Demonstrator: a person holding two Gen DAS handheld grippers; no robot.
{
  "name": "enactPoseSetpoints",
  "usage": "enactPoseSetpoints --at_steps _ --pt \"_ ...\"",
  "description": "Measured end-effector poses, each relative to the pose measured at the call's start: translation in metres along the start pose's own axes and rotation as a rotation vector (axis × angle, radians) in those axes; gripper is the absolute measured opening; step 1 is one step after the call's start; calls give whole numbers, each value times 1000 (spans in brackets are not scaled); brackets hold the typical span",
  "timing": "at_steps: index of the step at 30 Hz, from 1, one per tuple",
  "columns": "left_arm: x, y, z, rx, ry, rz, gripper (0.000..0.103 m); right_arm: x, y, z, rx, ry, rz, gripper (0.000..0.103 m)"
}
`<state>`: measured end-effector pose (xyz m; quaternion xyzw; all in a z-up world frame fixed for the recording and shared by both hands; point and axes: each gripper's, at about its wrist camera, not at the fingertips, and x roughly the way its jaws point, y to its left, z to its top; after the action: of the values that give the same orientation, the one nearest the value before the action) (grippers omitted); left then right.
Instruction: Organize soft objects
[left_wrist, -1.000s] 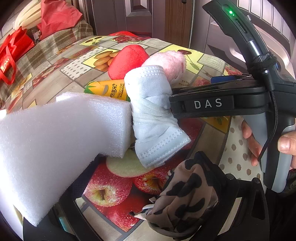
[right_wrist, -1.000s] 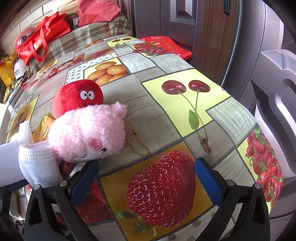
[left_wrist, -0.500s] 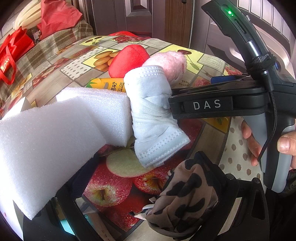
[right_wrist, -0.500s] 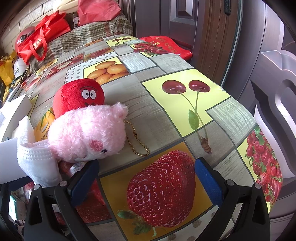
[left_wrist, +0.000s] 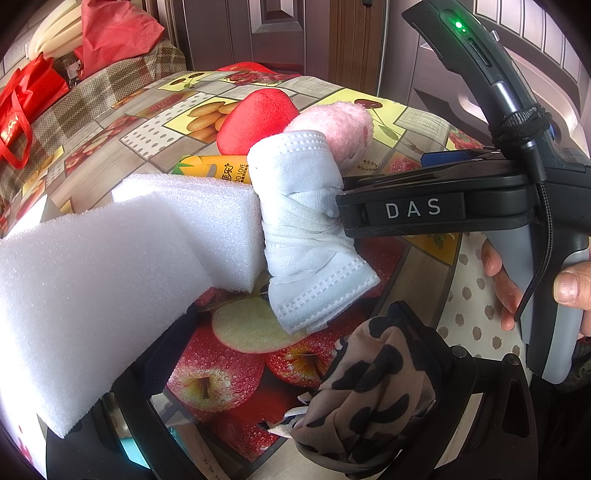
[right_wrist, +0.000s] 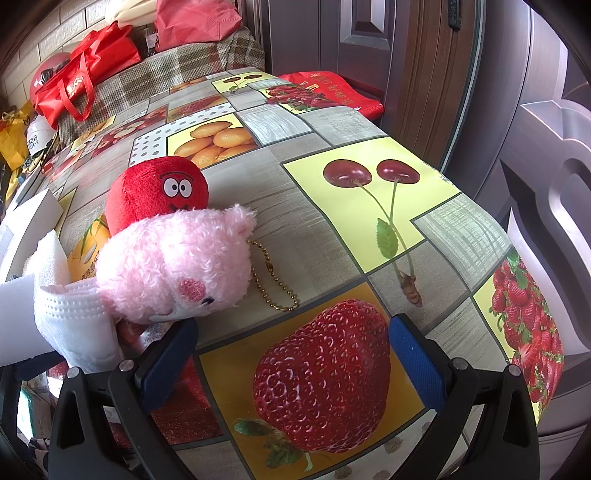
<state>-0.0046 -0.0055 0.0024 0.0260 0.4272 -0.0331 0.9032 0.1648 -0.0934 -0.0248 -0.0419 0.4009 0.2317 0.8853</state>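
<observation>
In the left wrist view a rolled white face mask (left_wrist: 303, 229) stands on the fruit-print table. A white foam block (left_wrist: 207, 221) lies against its left side. A larger foam block (left_wrist: 85, 295) covers my left finger. A leopard-print cloth (left_wrist: 373, 387) covers my right finger. My left gripper (left_wrist: 277, 373) is open, with table showing between the fingers. Behind the mask sit a pink plush (right_wrist: 177, 266) and a red plush (right_wrist: 159, 192). My right gripper (right_wrist: 291, 350) is open and empty, just right of the pink plush.
An orange juice carton (left_wrist: 218, 171) lies behind the foam. A gold bead chain (right_wrist: 273, 280) trails from the pink plush. Red bags (right_wrist: 81, 85) sit on a checked sofa beyond the table. A dark door stands right of the table edge (right_wrist: 480, 206).
The smaller foam block has come out from under the larger one and now lies on the table against the mask. The juice carton shows more. My right gripper has not moved.
</observation>
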Motion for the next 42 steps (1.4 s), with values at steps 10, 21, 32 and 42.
enactPoseSetpoints --at_steps 10,21,32,42 --pt "0 0 0 0 1 0 102 0 0 0 -1 -1 0 103" --pt "0 0 0 0 1 0 102 0 0 0 -3 -1 -2 103" --pt "1 -2 2 6 -6 -1 102 0 0 0 -4 -2 -2 103" --pt "-48 -2 0 -35 -209 -103 102 0 0 0 -4 -4 -2 103"
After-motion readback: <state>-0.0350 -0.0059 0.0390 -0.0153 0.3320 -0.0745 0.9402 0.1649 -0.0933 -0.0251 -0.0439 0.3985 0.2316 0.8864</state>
